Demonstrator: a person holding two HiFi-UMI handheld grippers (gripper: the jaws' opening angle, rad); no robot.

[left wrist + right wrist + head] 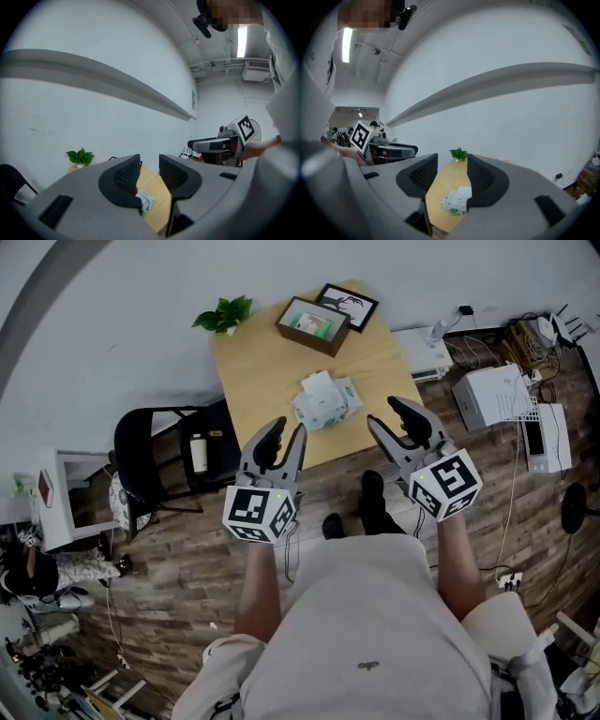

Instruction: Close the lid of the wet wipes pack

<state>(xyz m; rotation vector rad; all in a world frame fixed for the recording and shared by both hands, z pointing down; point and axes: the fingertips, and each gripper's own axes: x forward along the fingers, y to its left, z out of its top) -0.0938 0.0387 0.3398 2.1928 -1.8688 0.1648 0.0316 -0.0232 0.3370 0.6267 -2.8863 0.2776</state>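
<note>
A plant (223, 314), a framed picture (348, 307) and a box (312, 325) sit on the table (262, 371).

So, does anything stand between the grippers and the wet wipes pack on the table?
Nothing visible does. Only bare table lies between the wet wipes pack and the left gripper and right gripper, both open and empty. The plant and picture frames stand beyond it.

On table (253, 371): wet wipes pack (323, 399) mid-width toward near edge, plant (223, 315) at far left corner, box (312, 324) at far end, picture frame (348, 306) just behind it to the right. Short of near edge, apart from pack: left gripper (289, 430) to its left, right gripper (386, 415) to its right. Chair (145, 442) left of table, bottle (198, 452) on it.
</note>
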